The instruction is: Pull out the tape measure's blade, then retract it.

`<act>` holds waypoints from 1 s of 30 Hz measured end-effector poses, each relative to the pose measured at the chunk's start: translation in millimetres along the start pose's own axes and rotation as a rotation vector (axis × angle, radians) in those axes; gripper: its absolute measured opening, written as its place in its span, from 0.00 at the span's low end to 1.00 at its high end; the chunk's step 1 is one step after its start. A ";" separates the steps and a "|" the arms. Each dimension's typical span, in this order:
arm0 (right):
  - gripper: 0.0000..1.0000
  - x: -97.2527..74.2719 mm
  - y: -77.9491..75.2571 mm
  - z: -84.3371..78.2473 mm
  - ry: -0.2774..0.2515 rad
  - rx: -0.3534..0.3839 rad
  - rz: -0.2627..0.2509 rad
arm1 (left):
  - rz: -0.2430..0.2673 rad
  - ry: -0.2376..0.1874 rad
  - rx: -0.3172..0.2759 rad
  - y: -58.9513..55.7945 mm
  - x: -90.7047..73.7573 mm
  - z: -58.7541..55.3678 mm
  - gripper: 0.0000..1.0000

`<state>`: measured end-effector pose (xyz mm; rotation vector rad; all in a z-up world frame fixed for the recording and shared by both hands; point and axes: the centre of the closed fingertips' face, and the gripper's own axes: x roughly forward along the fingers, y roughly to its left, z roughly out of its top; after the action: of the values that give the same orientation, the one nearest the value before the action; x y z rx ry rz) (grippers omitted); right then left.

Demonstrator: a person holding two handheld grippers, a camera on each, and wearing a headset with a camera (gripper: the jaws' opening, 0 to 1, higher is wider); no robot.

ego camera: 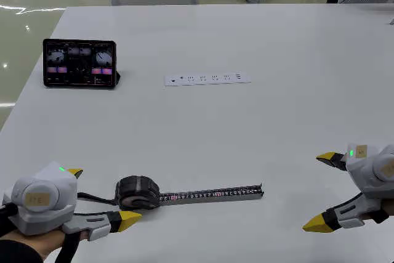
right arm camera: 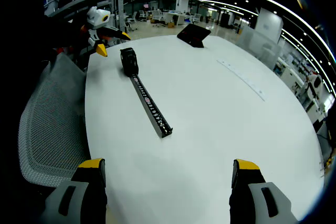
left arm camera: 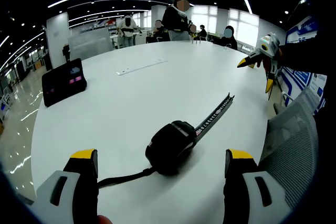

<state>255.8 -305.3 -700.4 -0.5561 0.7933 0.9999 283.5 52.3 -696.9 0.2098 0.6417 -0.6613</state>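
A black tape measure (ego camera: 137,193) lies on the white table (ego camera: 246,127), its dark blade (ego camera: 212,194) pulled out to the right and resting flat, ending in a hook (ego camera: 261,189). My left gripper (ego camera: 103,194) stands open just left of the case, touching nothing. In the left gripper view the case (left arm camera: 170,147) lies between and beyond the yellow fingertips (left arm camera: 84,155), with a black strap trailing back. My right gripper (ego camera: 326,190) is open, well to the right of the blade's end. The right gripper view has the blade (right arm camera: 149,106) and case (right arm camera: 129,60) ahead.
A black tablet with lit dials (ego camera: 79,63) stands at the far left of the table. A white power strip (ego camera: 207,79) lies flat near the middle. A grey mesh chair (right arm camera: 44,129) sits by the near edge. People stand beyond the far side.
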 end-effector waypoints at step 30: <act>0.88 70.4 -5.2 35.1 0.100 -0.263 0.181 | 0.335 -0.183 -0.180 10.2 36.6 9.9 0.99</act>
<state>293.6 -245.4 -735.1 -0.7753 0.8157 1.2618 316.8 38.0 -711.8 0.0839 0.4718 -0.2935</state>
